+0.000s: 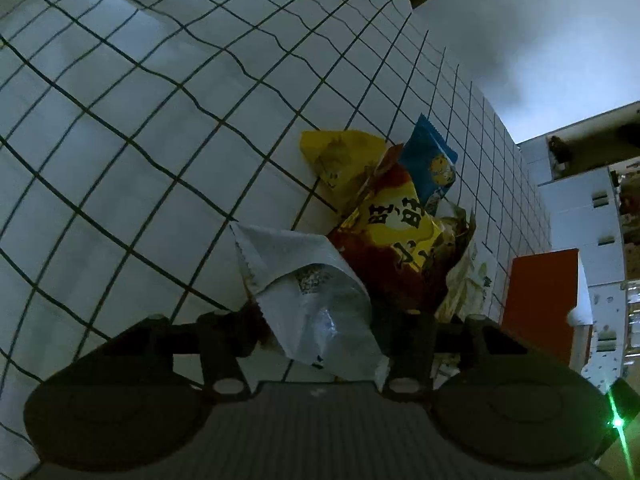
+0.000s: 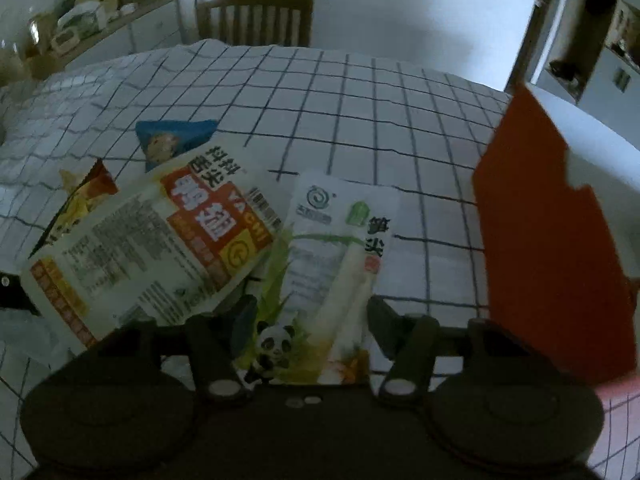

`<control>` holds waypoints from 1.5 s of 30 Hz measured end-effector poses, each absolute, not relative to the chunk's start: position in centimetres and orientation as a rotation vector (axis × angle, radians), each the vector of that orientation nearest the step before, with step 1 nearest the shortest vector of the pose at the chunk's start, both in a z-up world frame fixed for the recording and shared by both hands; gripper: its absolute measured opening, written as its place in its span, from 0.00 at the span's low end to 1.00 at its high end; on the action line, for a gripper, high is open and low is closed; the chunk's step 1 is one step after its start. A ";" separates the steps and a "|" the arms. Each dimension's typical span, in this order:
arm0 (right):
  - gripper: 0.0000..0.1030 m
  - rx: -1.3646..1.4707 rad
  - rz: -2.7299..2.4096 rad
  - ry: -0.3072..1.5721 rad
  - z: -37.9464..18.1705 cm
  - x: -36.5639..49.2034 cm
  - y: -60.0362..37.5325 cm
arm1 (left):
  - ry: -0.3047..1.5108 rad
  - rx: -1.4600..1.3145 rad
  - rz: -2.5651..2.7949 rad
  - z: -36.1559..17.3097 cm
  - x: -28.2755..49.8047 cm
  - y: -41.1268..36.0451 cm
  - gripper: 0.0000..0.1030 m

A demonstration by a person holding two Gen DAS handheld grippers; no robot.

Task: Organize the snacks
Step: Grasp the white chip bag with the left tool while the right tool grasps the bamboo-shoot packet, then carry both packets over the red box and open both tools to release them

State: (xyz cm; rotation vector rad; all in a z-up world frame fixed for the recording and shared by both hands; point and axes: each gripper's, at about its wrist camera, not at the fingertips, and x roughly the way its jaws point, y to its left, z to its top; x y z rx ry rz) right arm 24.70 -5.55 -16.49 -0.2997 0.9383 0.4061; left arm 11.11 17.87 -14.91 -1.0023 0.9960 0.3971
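In the left wrist view a white and silver packet (image 1: 316,300) lies between the fingers of my left gripper (image 1: 332,332), which look closed against it. Behind it lie a red and yellow snack bag (image 1: 396,240), a yellow bag (image 1: 340,156) and a blue packet (image 1: 432,164). In the right wrist view a white bamboo-shoot packet with a panda (image 2: 332,276) lies between the open fingers of my right gripper (image 2: 312,320). A white and orange bag (image 2: 160,236) overlaps it at the left, with the blue packet (image 2: 172,140) behind.
A white tablecloth with a dark grid (image 2: 360,120) covers the table. An orange box (image 2: 548,240) stands at the right and also shows in the left wrist view (image 1: 540,296). A wooden chair (image 2: 256,16) is at the far edge and a cluttered cabinet (image 2: 80,20) at the far left.
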 end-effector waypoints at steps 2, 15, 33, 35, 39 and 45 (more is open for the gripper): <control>0.43 -0.279 0.403 0.934 -16.0 24.5 -6.3 | 0.988 -1.002 0.394 -14.8 10.8 17.9 0.40; 0.36 -0.247 0.388 0.897 -13.7 20.8 -10.5 | 0.955 -0.967 0.382 -12.9 7.5 17.6 0.39; 0.36 -0.204 0.473 0.770 -4.7 15.8 -14.8 | 0.896 -0.845 0.189 -6.5 7.0 11.6 0.39; 0.36 -0.197 0.473 0.759 -3.9 15.8 -15.6 | 0.888 -0.827 0.163 -5.7 7.6 10.3 0.39; 0.36 -0.182 0.459 0.733 -2.6 16.0 -17.6 | 0.874 -0.789 0.114 -4.3 9.2 7.7 0.39; 0.36 -0.176 0.431 0.694 -0.9 17.1 -21.2 | 0.853 -0.730 0.043 -2.3 12.5 3.2 0.39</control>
